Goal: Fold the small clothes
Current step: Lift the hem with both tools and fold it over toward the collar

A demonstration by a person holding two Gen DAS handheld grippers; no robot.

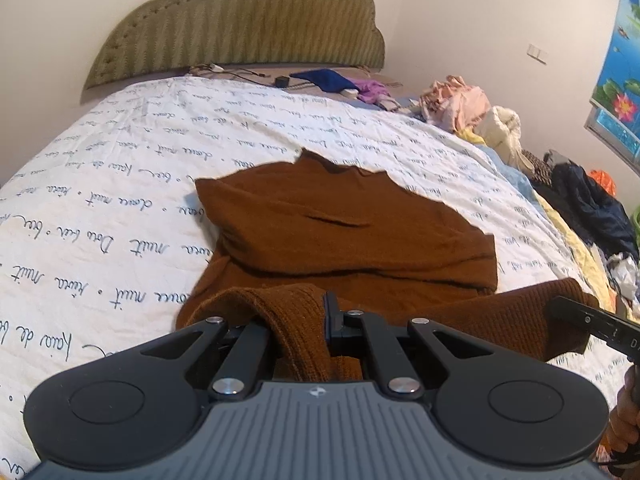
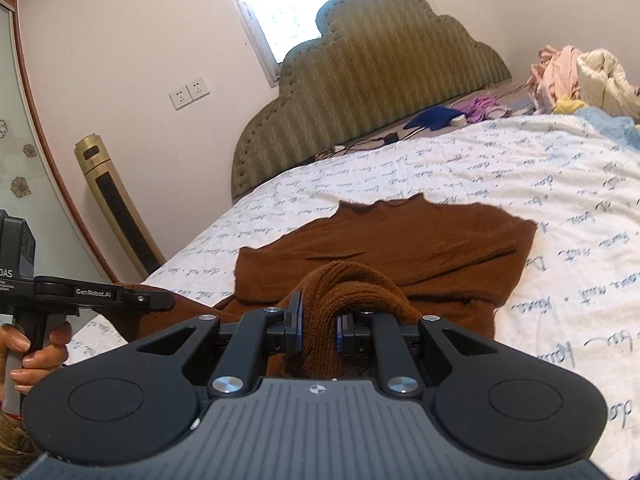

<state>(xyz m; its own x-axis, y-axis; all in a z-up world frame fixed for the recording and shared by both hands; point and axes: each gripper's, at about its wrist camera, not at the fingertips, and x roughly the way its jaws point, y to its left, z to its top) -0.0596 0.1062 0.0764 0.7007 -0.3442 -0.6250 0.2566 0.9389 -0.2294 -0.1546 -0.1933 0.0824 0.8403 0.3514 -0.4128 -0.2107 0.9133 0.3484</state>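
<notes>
the bed (image 1: 100, 184) with its white cover printed in script takes most of both views, and on it lies the brown sweater (image 1: 340, 220), partly folded, its neckline at the far end toward the padded headboard (image 1: 248, 24) and its ribbed hem at the near end, by the person. so the long axis of the sweater runs straight away from both tools, and the body of it lies ahead of them and lower, flat on the cover. i judge that the coming move is to carry the hem forward along this axis and lay it over the far part. both hands are equally near, because each one has a corner of the same hem. the left gripper (image 1: 304, 320) is fully closed, with the ribbed edge bunched between its fingers. the right gripper (image 2: 318, 326) is nearly closed and pinches a thick roll of the hem between its blue pads (image 2: 299, 330). the hem hangs lifted between the two tools, above the cover.
</notes>
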